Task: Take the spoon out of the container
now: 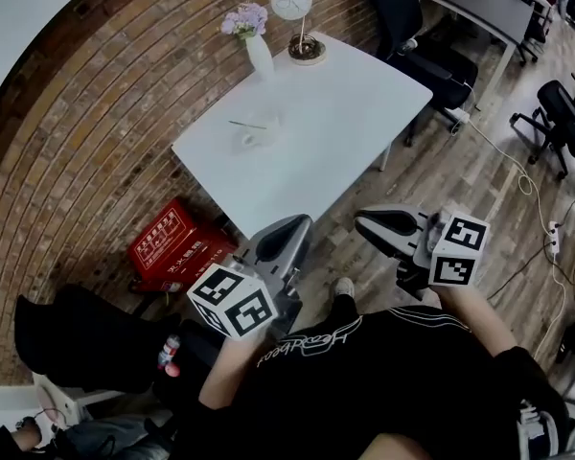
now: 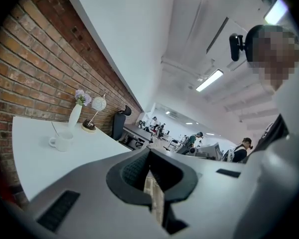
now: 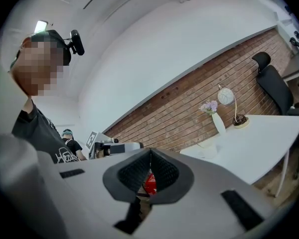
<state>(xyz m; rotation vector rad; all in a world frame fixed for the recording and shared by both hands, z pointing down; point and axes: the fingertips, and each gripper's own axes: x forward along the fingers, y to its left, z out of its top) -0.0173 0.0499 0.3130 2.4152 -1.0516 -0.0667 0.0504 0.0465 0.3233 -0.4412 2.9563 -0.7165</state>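
On the white table [image 1: 345,113] stands a white cup [image 1: 257,135] with a thin spoon [image 1: 246,125] sticking out to the left. The left gripper view shows the cup [image 2: 62,141] with the spoon handle [image 2: 53,128] rising from it. The right gripper view shows the cup [image 3: 208,152] only faintly. My left gripper [image 1: 300,222] and right gripper [image 1: 360,221] are both held near my body, short of the table's near edge. Each one's jaws meet at the tips, with nothing between them [image 2: 148,152] [image 3: 150,152].
A white vase of flowers [image 1: 256,44] and a small lamp [image 1: 297,17] stand at the table's far side by the brick wall. A red box [image 1: 177,247] lies on the floor at the left. Black office chairs [image 1: 431,56] and a floor cable [image 1: 527,185] are to the right.
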